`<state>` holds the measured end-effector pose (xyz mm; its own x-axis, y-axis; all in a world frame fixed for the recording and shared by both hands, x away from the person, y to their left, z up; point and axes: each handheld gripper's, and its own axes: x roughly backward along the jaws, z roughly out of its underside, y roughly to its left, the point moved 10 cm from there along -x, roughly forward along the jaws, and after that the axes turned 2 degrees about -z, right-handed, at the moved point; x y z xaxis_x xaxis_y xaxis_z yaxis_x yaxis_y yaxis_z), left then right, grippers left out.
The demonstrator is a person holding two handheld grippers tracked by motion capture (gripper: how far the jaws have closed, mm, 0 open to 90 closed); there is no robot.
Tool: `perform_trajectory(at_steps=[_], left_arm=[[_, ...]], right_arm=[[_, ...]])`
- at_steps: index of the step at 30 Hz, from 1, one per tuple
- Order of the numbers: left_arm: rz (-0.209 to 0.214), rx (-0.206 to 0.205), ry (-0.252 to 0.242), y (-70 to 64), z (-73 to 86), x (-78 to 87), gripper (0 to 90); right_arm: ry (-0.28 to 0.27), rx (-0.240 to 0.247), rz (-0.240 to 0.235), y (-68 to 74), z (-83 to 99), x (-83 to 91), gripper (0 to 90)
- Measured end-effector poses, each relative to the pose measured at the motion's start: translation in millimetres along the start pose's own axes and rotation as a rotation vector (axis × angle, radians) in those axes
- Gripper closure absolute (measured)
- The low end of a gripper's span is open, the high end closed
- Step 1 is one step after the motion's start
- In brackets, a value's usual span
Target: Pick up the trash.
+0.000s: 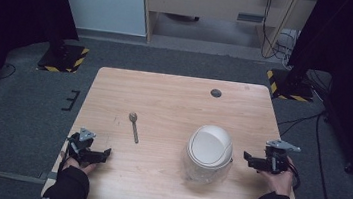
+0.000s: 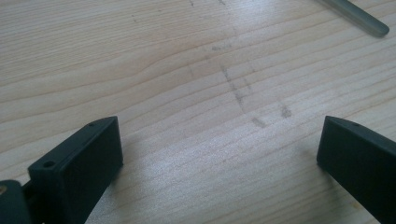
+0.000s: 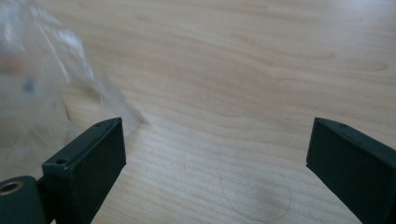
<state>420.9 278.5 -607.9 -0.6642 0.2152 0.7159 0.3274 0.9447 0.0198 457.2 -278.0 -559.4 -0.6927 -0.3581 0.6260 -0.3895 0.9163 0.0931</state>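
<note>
- Right now the left tool point(image 1: 89, 151) is resting at the near left corner of the table point(image 1: 174, 99), held by a hand point(image 1: 74, 163) in a dark sleeve, its jaws spread wide with nothing between them.
- In the left gripper view those two black jaws are standing far apart over bare wood marked with faint grey scuffs, and the end of the spoon's handle is showing at the top right corner.
- Meanwhile the right tool point(image 1: 258, 161) is sitting near the right edge of the table, also gaping wide and gripping nothing — its jaws are pointing toward the jar point(image 1: 208, 156).
- The jar, clear with a white lid point(image 1: 209, 144), is standing on the near right part of the table, just beside the right tool but not touching it.
- In the right gripper view the jar's blurred clear wall point(image 3: 42, 70) is showing at the left, beyond the left jaw, and a faint ring mark point(image 3: 257, 196) is lying on the wood between the jaws.
- The spoon point(image 1: 134, 126) is lying flat left of centre — bowl away from the person, handle toward them — well apart from the jar and nearer the left tool.
</note>
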Motion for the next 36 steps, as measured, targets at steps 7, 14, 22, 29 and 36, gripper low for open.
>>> perform_trajectory(at_steps=[7,14,22,29,36], left_arm=[[0.004,-0.005,0.000,2.8,-2.6,-2.7,0.0],[0.002,-0.004,0.001,2.8,-2.7,-2.9,0.0],[-0.003,-0.002,0.002,3.0,-3.5,-3.7,0.0],[-0.007,0.004,0.002,2.7,-4.2,-4.3,0.0],[-0.023,0.020,0.002,2.3,-4.9,-4.9,0.0]], right_arm=[[-0.119,-0.036,0.001,4.8,-23.5,21.1,5.9],[-0.213,-0.055,0.028,11.0,-48.2,47.4,4.0],[-0.275,-0.019,0.042,27.0,-68.1,72.5,3.3],[-0.331,0.027,0.000,55.9,-88.0,89.2,3.1],[-0.355,0.055,-0.060,89.0,-100.4,95.4,3.0]])
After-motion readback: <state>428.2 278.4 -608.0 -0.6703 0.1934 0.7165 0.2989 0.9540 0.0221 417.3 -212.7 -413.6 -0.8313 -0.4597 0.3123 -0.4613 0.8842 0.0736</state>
